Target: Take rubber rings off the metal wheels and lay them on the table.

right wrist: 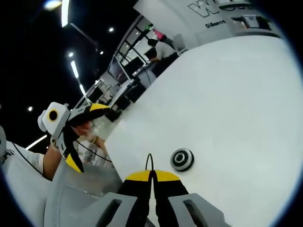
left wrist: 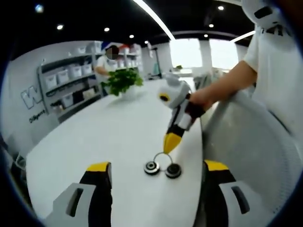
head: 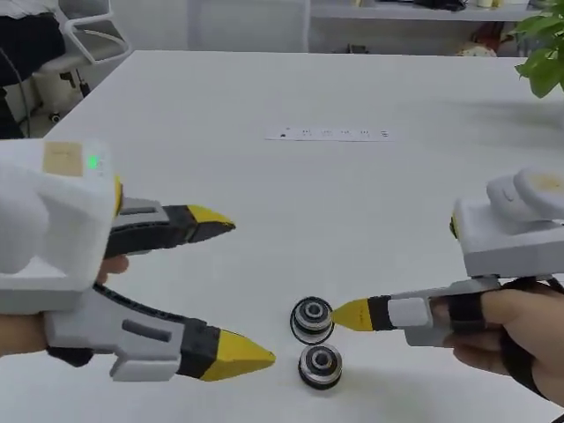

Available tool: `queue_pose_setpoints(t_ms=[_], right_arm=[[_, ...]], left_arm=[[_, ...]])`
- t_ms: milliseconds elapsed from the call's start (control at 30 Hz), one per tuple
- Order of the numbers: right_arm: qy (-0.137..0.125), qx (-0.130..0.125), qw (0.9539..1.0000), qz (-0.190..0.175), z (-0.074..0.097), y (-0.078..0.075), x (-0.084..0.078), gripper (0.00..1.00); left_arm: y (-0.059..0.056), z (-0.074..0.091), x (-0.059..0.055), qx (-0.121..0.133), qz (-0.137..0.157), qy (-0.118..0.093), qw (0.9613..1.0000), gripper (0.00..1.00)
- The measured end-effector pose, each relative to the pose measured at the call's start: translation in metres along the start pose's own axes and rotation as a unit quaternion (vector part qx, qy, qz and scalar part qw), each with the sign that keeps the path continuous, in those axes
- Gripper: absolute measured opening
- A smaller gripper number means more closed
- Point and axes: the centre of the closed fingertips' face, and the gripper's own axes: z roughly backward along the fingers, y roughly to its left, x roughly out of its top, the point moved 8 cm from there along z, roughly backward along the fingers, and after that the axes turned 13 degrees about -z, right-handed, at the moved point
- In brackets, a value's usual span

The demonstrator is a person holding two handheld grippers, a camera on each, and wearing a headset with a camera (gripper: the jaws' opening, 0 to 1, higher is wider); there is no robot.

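The white table point(head: 352, 203) carries little beyond a faint printed strip point(head: 328, 134) near its middle; a leafy plant point(head: 542, 53) sits at its far right corner and a chair point(head: 84, 35) stands off the far left corner, all well apart from the work. The left gripper point(head: 238, 289) hangs with its jaws wide, holding nothing. The right gripper point(head: 345, 315) has its jaws pressed together on a thin rubber ring point(right wrist: 149, 163). Its tip touches the farther of two metal wheels point(head: 313, 317) lying just beside each other near the table's front edge. Whether the ring is clear of that wheel cannot be told.
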Motion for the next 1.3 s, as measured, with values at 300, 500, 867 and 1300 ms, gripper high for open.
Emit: queue_pose_setpoints(t_ms=[300, 500, 867, 1300], right_arm=[[-0.008, 0.006, 1.0, 0.001, 0.003, 0.003, 0.002, 0.0], [-0.011, 0.011, 0.9999, 0.004, 0.004, 0.006, 0.003, 0.0], [-0.022, 0.02, 0.9995, 0.007, 0.007, 0.012, 0.005, 0.0], [-0.055, 0.033, 0.9979, 0.0, 0.012, 0.016, 0.017, 0.0]], left_arm=[[-0.012, 0.026, -0.029, 0.051, 0.055, 0.018, 0.997, 0.84], [-0.025, 0.026, -0.046, 0.066, 0.089, 0.025, 0.9935, 0.84], [-0.034, 0.02, -0.054, 0.068, 0.126, 0.021, 0.9895, 0.86], [-0.035, 0.02, -0.056, 0.064, 0.134, 0.023, 0.9887, 0.86]])
